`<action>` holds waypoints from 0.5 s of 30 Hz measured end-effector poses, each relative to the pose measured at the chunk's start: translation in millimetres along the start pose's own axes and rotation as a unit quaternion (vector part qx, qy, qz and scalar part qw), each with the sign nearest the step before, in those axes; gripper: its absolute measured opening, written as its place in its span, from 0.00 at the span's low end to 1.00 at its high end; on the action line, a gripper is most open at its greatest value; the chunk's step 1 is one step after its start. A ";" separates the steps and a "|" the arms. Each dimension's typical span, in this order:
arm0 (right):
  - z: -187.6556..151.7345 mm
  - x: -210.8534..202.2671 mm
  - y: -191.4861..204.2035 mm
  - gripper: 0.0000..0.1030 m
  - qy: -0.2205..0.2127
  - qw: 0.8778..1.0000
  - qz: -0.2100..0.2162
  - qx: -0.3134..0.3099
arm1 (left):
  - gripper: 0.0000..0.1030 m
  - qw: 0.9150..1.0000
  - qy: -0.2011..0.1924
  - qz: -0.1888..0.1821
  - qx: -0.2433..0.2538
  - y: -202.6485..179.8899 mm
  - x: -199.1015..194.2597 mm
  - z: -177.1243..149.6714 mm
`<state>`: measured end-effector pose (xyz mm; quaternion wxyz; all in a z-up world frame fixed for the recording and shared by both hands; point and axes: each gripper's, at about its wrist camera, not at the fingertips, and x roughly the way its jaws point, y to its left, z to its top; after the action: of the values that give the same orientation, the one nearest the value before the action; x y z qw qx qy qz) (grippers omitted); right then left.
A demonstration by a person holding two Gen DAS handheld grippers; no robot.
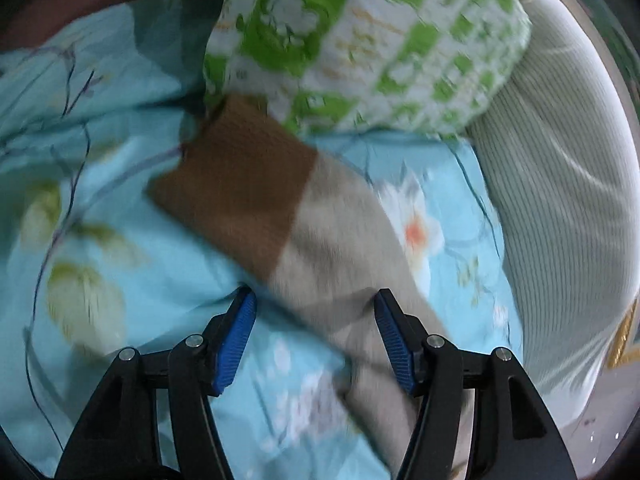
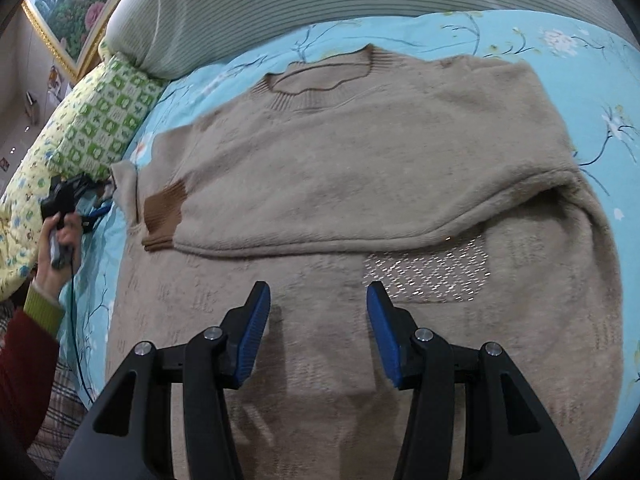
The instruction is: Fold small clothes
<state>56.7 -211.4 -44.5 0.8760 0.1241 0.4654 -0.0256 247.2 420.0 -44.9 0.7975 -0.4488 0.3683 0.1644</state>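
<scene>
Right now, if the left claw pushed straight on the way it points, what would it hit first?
Probably the sweater's beige sleeve, which runs between the open left claw fingers toward its brown cuff. Depth is unclear through the blur.

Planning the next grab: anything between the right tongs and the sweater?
Nothing visible. The right tongs stand open directly over the sweater, with only bare knit between the pads. The folded sleeve lies just ahead, also unobstructed. The pillow sits off to the left.
</scene>
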 end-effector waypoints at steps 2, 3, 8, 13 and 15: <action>-2.2 1.9 2.7 0.50 0.004 1.000 0.002 -0.003 | 0.50 1.000 -0.014 0.012 0.008 -3.7 -0.6 1.6; -2.8 2.5 3.7 0.50 0.005 1.000 0.004 -0.002 | 0.24 0.999 -0.018 0.019 0.019 -7.9 1.6 5.5; -8.5 0.6 2.8 0.50 0.007 1.000 0.004 0.001 | 0.06 0.995 -0.022 0.018 0.099 -37.9 -12.0 -8.4; -12.3 -8.0 -5.7 0.50 -0.003 1.000 0.008 0.019 | 0.06 0.973 -0.043 -0.040 0.223 -106.6 -59.1 -62.0; -13.8 -14.7 -9.2 0.50 -0.011 1.000 0.008 0.026 | 0.06 0.961 -0.041 -0.066 0.267 -136.0 -73.1 -88.8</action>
<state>35.8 -218.1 -41.6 0.8776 0.1503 0.4541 -0.0319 239.5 276.8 60.7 0.9119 -0.2357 0.3352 0.0254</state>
